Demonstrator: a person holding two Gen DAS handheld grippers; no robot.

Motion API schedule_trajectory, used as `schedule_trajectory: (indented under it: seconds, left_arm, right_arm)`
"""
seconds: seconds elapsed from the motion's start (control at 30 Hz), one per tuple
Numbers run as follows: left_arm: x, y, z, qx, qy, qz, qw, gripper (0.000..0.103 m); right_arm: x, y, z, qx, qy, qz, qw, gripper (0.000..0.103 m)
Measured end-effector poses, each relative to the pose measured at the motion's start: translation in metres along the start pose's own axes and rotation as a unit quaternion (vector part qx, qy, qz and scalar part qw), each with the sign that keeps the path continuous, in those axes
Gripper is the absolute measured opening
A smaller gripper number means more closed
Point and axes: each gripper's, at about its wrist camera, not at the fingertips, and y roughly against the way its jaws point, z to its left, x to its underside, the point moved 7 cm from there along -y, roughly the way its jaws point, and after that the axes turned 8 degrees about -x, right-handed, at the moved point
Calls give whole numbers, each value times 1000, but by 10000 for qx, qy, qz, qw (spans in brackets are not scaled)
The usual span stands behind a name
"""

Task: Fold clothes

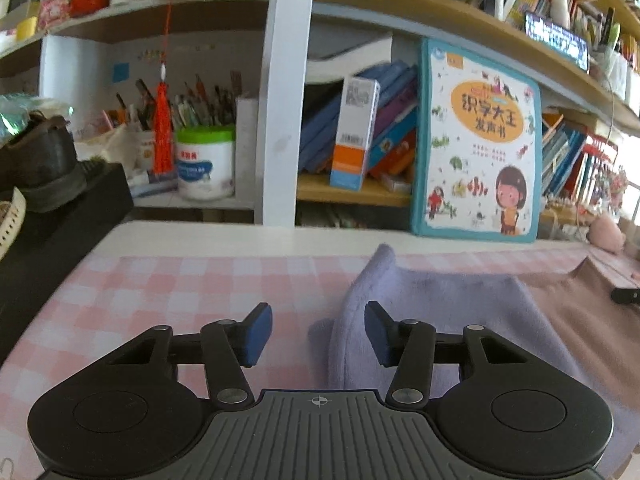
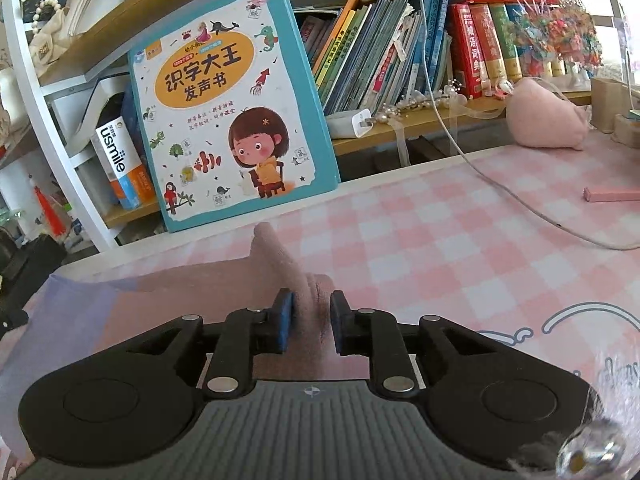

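The right tool (image 2: 311, 322) is pinching a raised ridge of the pink end of the garment (image 2: 120, 320), which lies on the checked cloth of the worktop (image 2: 460, 248) toward its rear edge, in front of the leaning picture book (image 2: 224, 104). The left tool (image 1: 319, 334) hovers spread and empty, its right finger over the lilac end's (image 1: 440, 312) near-left corner and its left finger over bare checked cloth. With only one end gripped, a lift now would likely drag the lilac end along and skew the fold; the fuzzy fabric could also slip out of so narrow a pinch. The white cable (image 2: 500, 188) running across the worktop on the right could snag a wide sweep. Only the right view shows the pinch and that cable; only the left view shows the lilac corner lying loose and unheld.
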Motion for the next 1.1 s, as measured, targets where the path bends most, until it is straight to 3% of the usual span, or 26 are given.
schedule_trajectory:
  seconds: [0.07, 0.13, 0.33, 0.4, 0.47, 0.57, 0.67, 0.73, 0.8, 0.87, 0.93, 1.03, 1.1]
  left_arm:
    - [4, -3, 1, 113, 65, 147, 9998, 21]
    - [4, -2, 2, 387, 299, 240, 9985, 5]
    - [-14, 24, 14, 1221, 1239, -33, 9847, 3]
    - [-11, 22, 23, 1256, 1542, 50, 9800, 3]
    - [-1, 15, 34, 992, 1634, 213, 9813, 0]
    - [6, 4, 39, 298, 1165, 313, 9923, 0]
    - [6, 0, 35, 331, 1074, 354, 9930, 0]
    - [2, 6, 30, 159, 848, 120, 9962, 3]
    - [-3, 14, 25, -25, 536, -229, 9983, 15]
    - [-6, 20, 22, 68, 518, -419, 9978, 50]
    - [-8, 21, 19, 377, 635, -407, 9964, 61]
    - [-4, 15, 13, 586, 649, -148, 9961, 59]
    - [2, 9, 9, 479, 473, 73, 9977, 39]
  right_arm:
    - [0, 0, 0, -1, -1, 3, 10000, 18]
    - [0, 0, 0, 0, -1, 2, 10000, 18]
    - [0, 0, 0, 1, -5, -3, 10000, 18]
    - [0, 0, 0, 8, -10, -3, 10000, 19]
    - [0, 0, 0, 11, -26, -5, 10000, 20]
    - [1, 0, 0, 15, -38, -5, 10000, 21]
    - [1, 0, 0, 21, -10, -4, 10000, 21]
    - [1, 0, -1, 30, -20, -6, 10000, 21]
    - [1, 0, -1, 24, -30, -3, 10000, 21]
    - [1, 0, -1, 19, -32, 0, 10000, 21]
    - [1, 0, -1, 20, -32, 1, 10000, 21]
    - [1, 0, -2, 18, -35, 3, 10000, 21]
    - [1, 0, -2, 17, -36, 1, 10000, 21]
